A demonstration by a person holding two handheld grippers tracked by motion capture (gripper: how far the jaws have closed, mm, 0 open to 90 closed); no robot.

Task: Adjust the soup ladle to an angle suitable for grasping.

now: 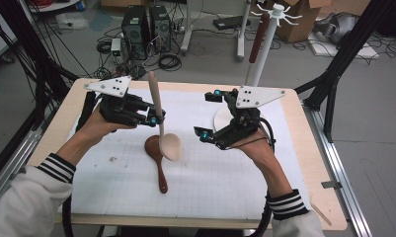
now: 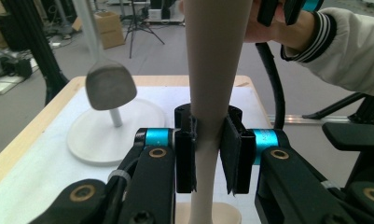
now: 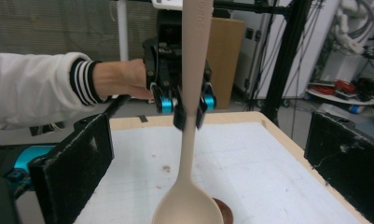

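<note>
Three spoons: beige spoon (image 1: 162, 129) in left tongs (image 1: 155, 118).

A: Pale spoon (image 2: 211, 93): in the left gripper view the handle top and most of the bowl are cut off by the picture's edges; the pads cover a strip of the handle.

B: Dark spoon (image 1: 156, 157): in the high view its bowl lies partly under the pale spoon's bowl. In the right gripper view, just a sliver shows behind that bowl.

A: Rack (image 1: 264, 42) hooks, beyond the pale spoon: too small to count.
</note>
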